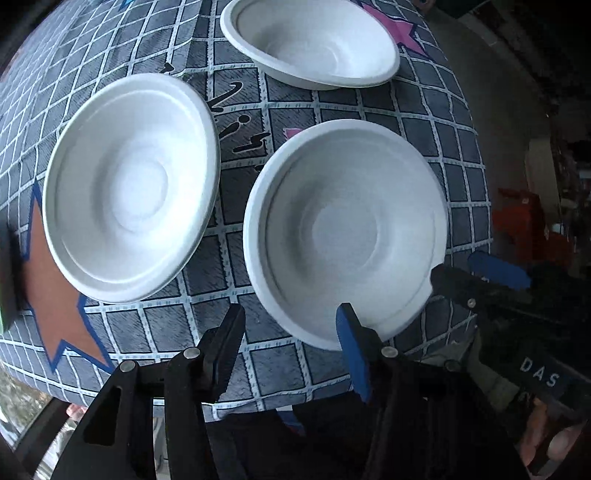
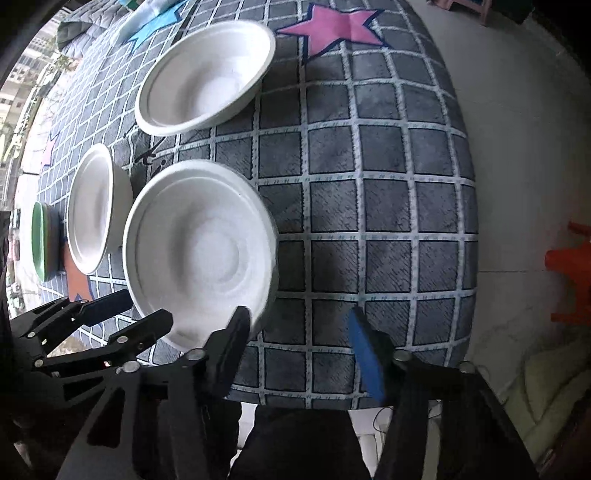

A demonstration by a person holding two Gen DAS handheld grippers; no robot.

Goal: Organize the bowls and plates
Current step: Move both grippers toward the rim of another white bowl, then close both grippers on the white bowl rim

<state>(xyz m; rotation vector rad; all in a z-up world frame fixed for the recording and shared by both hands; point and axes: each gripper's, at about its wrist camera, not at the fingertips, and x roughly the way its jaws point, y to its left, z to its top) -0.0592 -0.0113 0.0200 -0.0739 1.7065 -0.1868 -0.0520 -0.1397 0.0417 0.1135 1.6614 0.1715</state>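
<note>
Three white bowls stand on a grey checked tablecloth point(image 1: 332, 107). The near bowl point(image 1: 343, 232) point(image 2: 201, 254) lies in front of both grippers. A second bowl point(image 1: 129, 184) point(image 2: 90, 206) is to its left and a third point(image 1: 310, 40) point(image 2: 205, 77) is farther back. My left gripper point(image 1: 291, 325) is open and empty, its blue pad at the near bowl's front rim. My right gripper point(image 2: 299, 328) point(image 1: 480, 273) is open and empty, its left finger at the near bowl's right front rim.
A green dish point(image 2: 42, 240) sits at the far left of the table. The table's right edge point(image 2: 469, 221) drops to a pale floor with an orange stool point(image 2: 572, 273). Pink point(image 2: 332, 26) and orange point(image 1: 55, 295) stars are printed on the cloth.
</note>
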